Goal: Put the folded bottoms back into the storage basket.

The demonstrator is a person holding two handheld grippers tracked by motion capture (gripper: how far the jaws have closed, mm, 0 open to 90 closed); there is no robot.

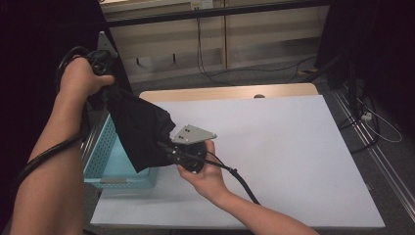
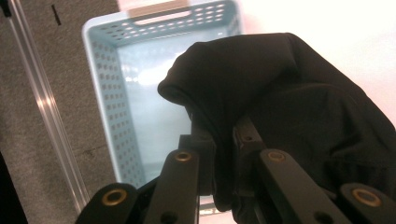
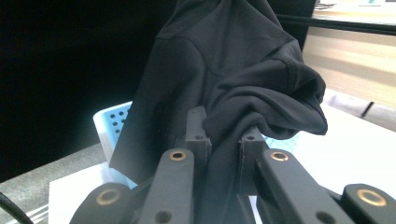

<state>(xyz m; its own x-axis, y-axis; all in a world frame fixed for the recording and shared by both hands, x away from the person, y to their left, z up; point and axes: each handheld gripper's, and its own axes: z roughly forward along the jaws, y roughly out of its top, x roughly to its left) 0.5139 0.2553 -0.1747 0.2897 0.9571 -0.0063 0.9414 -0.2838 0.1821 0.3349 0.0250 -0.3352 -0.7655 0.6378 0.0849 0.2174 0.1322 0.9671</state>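
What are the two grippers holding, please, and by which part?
Both hold the black garment: left gripper pinches a fold at its top, right gripper a lower fold.

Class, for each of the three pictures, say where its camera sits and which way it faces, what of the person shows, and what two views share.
High view: fixed above the person's side, facing forward and down on the table; both forearms, the left gripper raised and the right gripper lower.
Left gripper view: rides that gripper, looking down into the basket; its jaws pinch the black garment.
Right gripper view: rides that gripper, looking up along the hanging garment; its jaws pinch it too.
Shared: garment and basket.
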